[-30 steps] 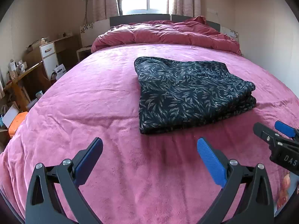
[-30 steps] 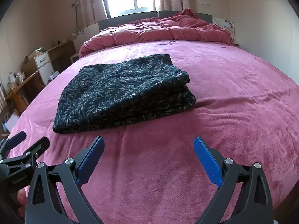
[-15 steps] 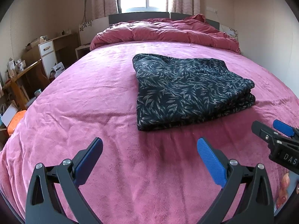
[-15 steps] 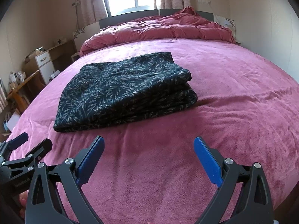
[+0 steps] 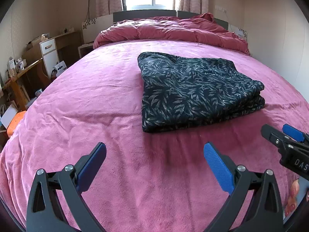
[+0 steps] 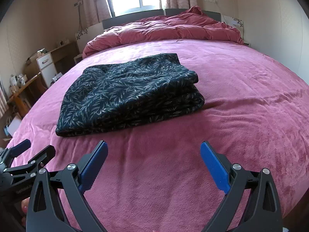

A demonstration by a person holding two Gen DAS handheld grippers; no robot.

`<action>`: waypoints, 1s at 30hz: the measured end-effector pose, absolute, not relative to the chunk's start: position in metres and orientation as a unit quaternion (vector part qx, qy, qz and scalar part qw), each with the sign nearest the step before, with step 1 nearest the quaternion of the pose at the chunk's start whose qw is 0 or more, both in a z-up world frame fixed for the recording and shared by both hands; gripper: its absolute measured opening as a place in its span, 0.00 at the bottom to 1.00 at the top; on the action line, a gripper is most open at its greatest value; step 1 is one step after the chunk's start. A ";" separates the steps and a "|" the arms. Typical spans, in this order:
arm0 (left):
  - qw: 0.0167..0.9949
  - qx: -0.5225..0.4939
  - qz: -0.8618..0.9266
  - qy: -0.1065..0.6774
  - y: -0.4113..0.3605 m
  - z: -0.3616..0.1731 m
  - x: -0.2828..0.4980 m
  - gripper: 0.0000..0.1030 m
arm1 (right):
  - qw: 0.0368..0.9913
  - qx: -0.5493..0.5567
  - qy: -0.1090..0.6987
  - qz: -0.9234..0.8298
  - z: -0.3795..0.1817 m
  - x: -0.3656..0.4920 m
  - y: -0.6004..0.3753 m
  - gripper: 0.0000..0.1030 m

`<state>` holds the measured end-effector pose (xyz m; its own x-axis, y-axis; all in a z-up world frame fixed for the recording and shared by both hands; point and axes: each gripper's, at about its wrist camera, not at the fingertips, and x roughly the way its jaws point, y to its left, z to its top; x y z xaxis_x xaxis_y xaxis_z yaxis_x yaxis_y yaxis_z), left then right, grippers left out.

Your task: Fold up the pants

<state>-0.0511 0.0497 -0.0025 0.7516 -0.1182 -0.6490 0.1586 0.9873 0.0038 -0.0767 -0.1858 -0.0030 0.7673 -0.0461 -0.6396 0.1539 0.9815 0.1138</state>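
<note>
On the pink bed, the pants lay as a flat layered stack near the middle, touched by neither tool. Left tool hung released, jaws spread wide over bare blanket; right tool was just as slack and empty. By the look of it, folding was done, and the next move called only for a tidy-up or a retreat. Left view caught the stack's near left corner and the other tool at its right edge; right view showed the rounded folded edge on the right.
</note>
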 end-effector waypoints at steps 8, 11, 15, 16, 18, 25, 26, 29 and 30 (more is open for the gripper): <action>0.934 0.024 -0.074 0.350 0.049 -0.005 -0.050 0.98 | 0.935 0.080 0.340 -0.053 -0.005 -0.076 -0.184 0.93; 0.933 0.023 -0.074 0.353 0.049 -0.006 -0.049 0.98 | 0.936 0.080 0.340 -0.054 -0.005 -0.076 -0.184 0.93; 0.933 0.024 -0.072 0.353 0.047 -0.006 -0.049 0.98 | 0.935 0.081 0.341 -0.053 -0.005 -0.076 -0.185 0.93; 0.933 0.024 -0.071 0.353 0.047 -0.006 -0.049 0.98 | 0.935 0.081 0.341 -0.052 -0.005 -0.076 -0.185 0.93; 0.932 0.024 -0.070 0.354 0.047 -0.006 -0.049 0.98 | 0.935 0.081 0.342 -0.052 -0.006 -0.076 -0.185 0.93; 0.931 0.021 -0.069 0.357 0.046 -0.007 -0.048 0.98 | 0.934 0.083 0.344 -0.053 -0.007 -0.076 -0.184 0.93; 0.931 0.021 -0.068 0.357 0.046 -0.007 -0.048 0.98 | 0.934 0.083 0.345 -0.053 -0.007 -0.076 -0.184 0.93; 0.930 0.019 -0.068 0.360 0.046 -0.008 -0.047 0.98 | 0.933 0.084 0.346 -0.053 -0.008 -0.076 -0.185 0.93; 0.930 0.018 -0.067 0.361 0.046 -0.009 -0.046 0.98 | 0.933 0.085 0.347 -0.053 -0.008 -0.077 -0.185 0.93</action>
<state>-0.0460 0.0457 -0.0090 0.7303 -0.1123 -0.6738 0.1387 0.9902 -0.0147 -0.0766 -0.1845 -0.0082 0.7539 -0.0408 -0.6557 0.1583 0.9799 0.1211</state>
